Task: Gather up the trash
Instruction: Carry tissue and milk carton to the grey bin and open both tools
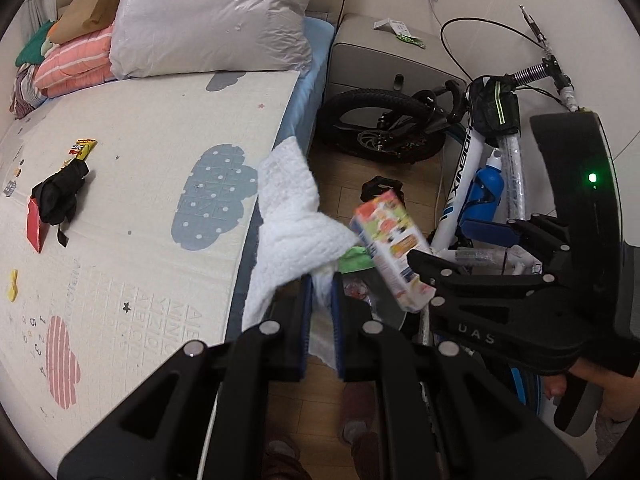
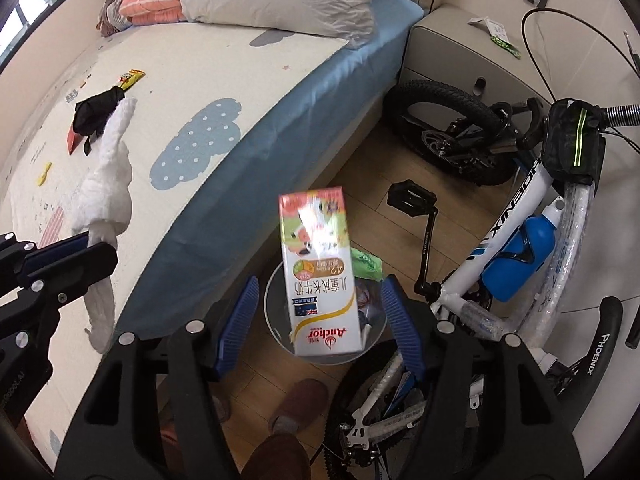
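White tissue (image 1: 288, 216) pinched in left gripper (image 1: 322, 300), right gripper (image 2: 316, 320) released, milk carton (image 2: 320, 268) over bin (image 2: 272, 292).

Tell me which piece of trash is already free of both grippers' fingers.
The milk carton, loose between the open right gripper's fingers above the bin. The white tissue is clamped in the left gripper.

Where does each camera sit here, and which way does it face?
Left wrist: on the left gripper, facing down past the bed edge; it pinches a white tissue; the right gripper and a hand show.
Right wrist: on the right gripper, facing down at the bin; milk carton sits loose between open jaws; slippered feet show.
Shared: tissue, carton, bed, bicycle.
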Action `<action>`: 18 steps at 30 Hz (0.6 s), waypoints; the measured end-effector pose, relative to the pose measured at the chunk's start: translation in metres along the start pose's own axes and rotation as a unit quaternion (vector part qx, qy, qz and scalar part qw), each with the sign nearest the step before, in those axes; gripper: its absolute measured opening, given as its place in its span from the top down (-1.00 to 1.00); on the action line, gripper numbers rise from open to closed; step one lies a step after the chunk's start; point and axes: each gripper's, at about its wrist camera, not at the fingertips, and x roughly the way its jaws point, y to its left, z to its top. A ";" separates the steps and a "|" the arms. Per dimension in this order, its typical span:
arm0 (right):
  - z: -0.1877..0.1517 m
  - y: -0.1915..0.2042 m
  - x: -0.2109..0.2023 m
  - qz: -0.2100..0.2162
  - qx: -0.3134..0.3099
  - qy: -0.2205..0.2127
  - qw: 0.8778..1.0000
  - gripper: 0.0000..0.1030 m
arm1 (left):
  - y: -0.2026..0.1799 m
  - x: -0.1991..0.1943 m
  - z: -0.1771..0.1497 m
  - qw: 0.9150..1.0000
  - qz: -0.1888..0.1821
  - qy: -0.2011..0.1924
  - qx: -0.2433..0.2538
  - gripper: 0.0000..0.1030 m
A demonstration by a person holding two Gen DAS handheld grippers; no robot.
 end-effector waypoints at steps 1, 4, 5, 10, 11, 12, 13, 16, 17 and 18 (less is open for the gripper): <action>-0.001 -0.001 0.000 0.000 0.000 0.001 1.000 -0.20 | -0.002 0.001 0.000 1.000 0.001 0.001 0.001 0.80; -0.004 -0.008 -0.002 -0.002 0.006 0.001 1.000 -0.20 | -0.007 0.003 0.000 1.000 0.000 0.004 0.004 0.80; -0.005 -0.010 -0.004 -0.004 0.008 0.001 1.000 -0.20 | -0.009 0.004 0.000 1.000 0.000 0.004 0.005 0.80; -0.008 -0.023 -0.011 -0.016 0.014 -0.002 1.000 -0.20 | -0.019 0.006 0.003 1.000 -0.006 0.003 0.012 0.80; -0.008 -0.026 -0.013 -0.018 0.017 -0.003 1.000 -0.20 | -0.022 0.007 0.004 1.000 -0.009 0.002 0.014 0.79; -0.008 -0.029 -0.014 -0.020 0.020 -0.004 1.000 -0.20 | -0.024 0.007 0.005 1.000 -0.011 0.000 0.016 0.79; -0.008 -0.032 -0.016 -0.023 0.024 -0.004 0.999 -0.20 | -0.026 0.007 0.005 1.000 -0.013 -0.002 0.018 0.78; -0.009 -0.042 -0.019 -0.031 0.036 -0.005 0.999 -0.20 | -0.034 0.011 0.009 0.999 -0.023 -0.006 0.026 0.74; -0.009 -0.044 -0.020 -0.033 0.039 -0.006 0.999 -0.20 | -0.037 0.012 0.010 0.999 -0.027 -0.007 0.029 0.74; -0.009 -0.047 -0.021 -0.036 0.042 -0.006 0.998 -0.20 | -0.039 0.014 0.010 0.999 -0.030 -0.007 0.032 0.73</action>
